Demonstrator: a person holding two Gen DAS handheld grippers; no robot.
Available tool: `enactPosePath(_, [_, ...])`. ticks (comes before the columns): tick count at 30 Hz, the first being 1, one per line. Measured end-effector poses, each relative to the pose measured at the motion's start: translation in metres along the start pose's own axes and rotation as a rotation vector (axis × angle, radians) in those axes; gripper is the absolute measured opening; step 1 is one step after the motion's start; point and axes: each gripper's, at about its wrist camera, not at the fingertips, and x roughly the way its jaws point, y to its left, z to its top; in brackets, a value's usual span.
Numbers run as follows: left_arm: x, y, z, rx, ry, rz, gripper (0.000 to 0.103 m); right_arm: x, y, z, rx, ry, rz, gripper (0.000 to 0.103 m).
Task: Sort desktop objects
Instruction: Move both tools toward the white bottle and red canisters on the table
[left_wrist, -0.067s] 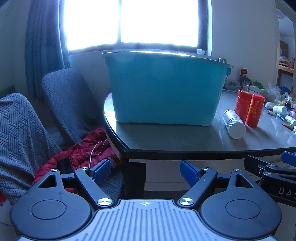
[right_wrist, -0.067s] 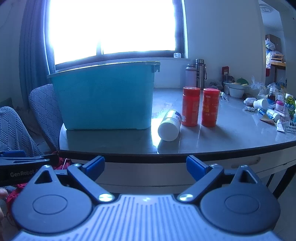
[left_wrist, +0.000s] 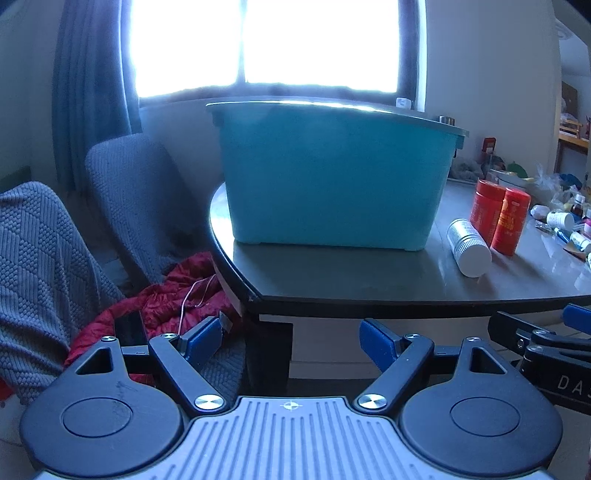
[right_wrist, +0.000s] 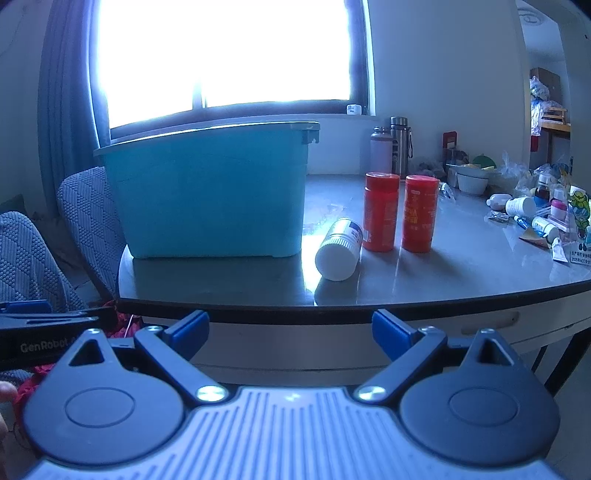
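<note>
A teal plastic bin (left_wrist: 332, 181) (right_wrist: 210, 199) stands on the dark table (left_wrist: 369, 280) (right_wrist: 461, 266) near its left end. A silver bottle with a white cap (left_wrist: 468, 242) (right_wrist: 339, 248) lies on its side right of the bin. Two red bottles (left_wrist: 498, 218) (right_wrist: 400, 216) stand upright beside it. My left gripper (left_wrist: 290, 338) is open and empty, below the table's front edge. My right gripper (right_wrist: 290, 330) is open and empty, also below the front edge, facing the lying bottle.
Small bottles, tubes and bags (right_wrist: 535, 214) (left_wrist: 565, 221) clutter the table's right end. Two flasks (right_wrist: 391, 147) and a white bowl (right_wrist: 471, 181) stand at the back. Grey chairs (left_wrist: 136, 199) and a red jacket (left_wrist: 162, 302) are left of the table.
</note>
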Motion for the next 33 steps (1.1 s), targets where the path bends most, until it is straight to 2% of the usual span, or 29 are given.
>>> enactPosePath(4, [-0.009,-0.005,-0.004,-0.003,-0.021,0.028,0.084,-0.001,-0.001,-0.002,-0.004,-0.012,0.013,0.096])
enactPosePath(9, [-0.006,-0.004,0.000,-0.020,0.017,0.012,0.084,0.001,-0.001,-0.003,-0.007,0.021,0.010,0.096])
enactPosePath(17, [-0.005,0.001,-0.001,-0.066,0.075,0.002,0.084,-0.013,-0.006,0.001,-0.014,-0.017,0.024,0.097])
enactPosePath(25, [-0.013,-0.003,-0.001,-0.055,0.048,0.018,0.084,-0.018,-0.012,0.002,-0.035,-0.053,0.005,0.097])
enactPosePath(33, [-0.016,-0.016,0.004,-0.037,0.044,0.002,0.084,-0.022,-0.023,-0.002,-0.075,-0.014,-0.027,0.097])
